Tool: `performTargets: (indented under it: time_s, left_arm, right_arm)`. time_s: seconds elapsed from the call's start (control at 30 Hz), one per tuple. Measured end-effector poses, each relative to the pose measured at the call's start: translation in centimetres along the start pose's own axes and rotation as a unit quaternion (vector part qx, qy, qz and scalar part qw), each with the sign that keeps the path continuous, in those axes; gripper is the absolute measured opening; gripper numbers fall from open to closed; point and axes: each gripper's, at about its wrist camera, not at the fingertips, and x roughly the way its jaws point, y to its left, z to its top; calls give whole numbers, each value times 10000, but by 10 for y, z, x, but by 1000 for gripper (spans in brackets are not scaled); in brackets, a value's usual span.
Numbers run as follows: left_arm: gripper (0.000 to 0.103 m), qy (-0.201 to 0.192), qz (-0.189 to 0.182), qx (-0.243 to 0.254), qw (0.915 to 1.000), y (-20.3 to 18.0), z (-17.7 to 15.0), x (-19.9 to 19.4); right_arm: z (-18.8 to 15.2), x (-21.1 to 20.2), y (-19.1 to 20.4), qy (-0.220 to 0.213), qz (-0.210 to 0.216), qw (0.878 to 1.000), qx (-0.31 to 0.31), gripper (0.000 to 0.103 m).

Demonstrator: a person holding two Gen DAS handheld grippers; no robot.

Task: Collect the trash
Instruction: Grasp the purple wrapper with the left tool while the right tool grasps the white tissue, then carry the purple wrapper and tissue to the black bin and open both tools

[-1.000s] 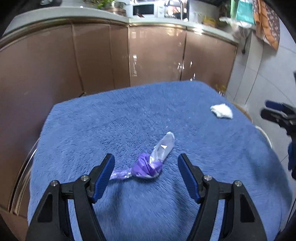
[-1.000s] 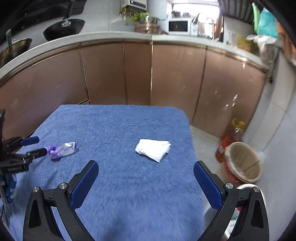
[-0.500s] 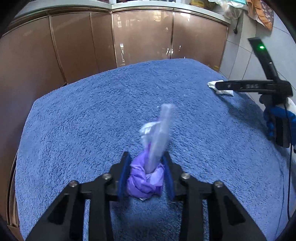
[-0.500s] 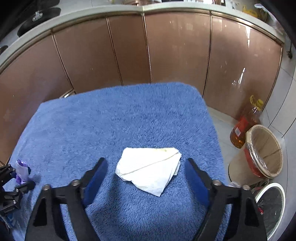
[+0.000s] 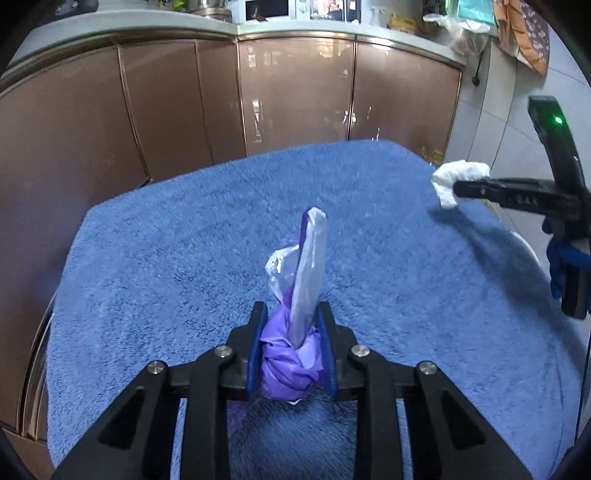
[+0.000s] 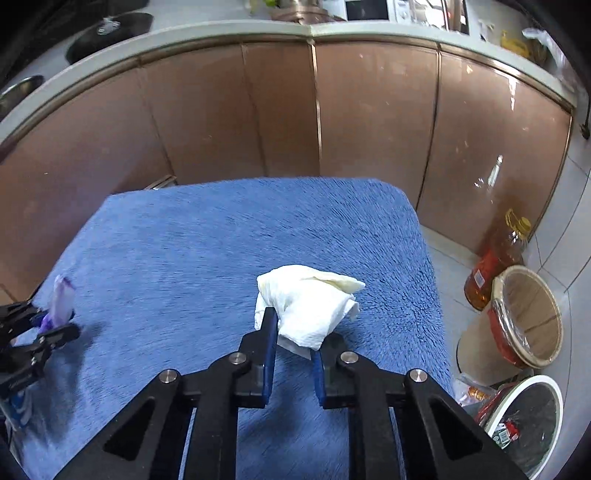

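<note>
- The lower end of the purple wrapper [image 5: 291, 354] is hidden between the blue pads of the left gripper [image 5: 291, 350], so I cannot tell how far down it goes; its pale, half-clear tip stands up above the pads.
- The jaws of the left gripper are closing, and both pads already press on the purple bunch.
- In the right wrist view the same wrapper is small and blurred at the left edge, and the left gripper there is cut off by the frame.
- The right gripper [image 6: 293, 350] is also closing; the white tissue [image 6: 306, 306] sits between its pads, pinched at its lower corner (the rest of it bulges out above and to the right).
- From the left wrist view only one black finger of the right gripper shows, with the tissue at its tip, and part of a hand [image 5: 565, 258] in a blue glove behind it.
- The surface is a fluffy blue towel [image 5: 166, 258] that covers the whole table.
- Behind the table runs a row of shiny brown cabinets [image 6: 280, 110] under a pale counter [image 6: 221, 31].
- On the tiled floor to the right stand a bottle of oil [image 6: 498, 254], a bin [image 6: 524, 317] with a clear liner and a second white bin [image 6: 532, 417] (cut off by the frame).
</note>
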Motion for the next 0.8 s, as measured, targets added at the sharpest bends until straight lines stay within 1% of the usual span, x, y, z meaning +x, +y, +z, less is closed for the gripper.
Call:
performTargets:
  time_s: [0.2, 0.43, 0.6, 0.8]
  left_arm:
    - [25, -291, 17, -61, 9996, -8, 4, -44]
    - [25, -588, -10, -142, 9982, -19, 3, -100]
    - [25, -769, -45, -159, 9969, -29, 1, -136]
    - [25, -895, -163, -69, 9958, -52, 3, -159]
  right_arm:
    - [-3, -55, 27, -442, 233, 9986, -189, 14]
    - [-15, -130, 53, -1006, 422, 9933, -372, 14]
    - [-29, -177, 58, -1317, 472, 9892, -446, 14]
    - [-48, -221, 49, -1610, 362, 9855, -384, 14]
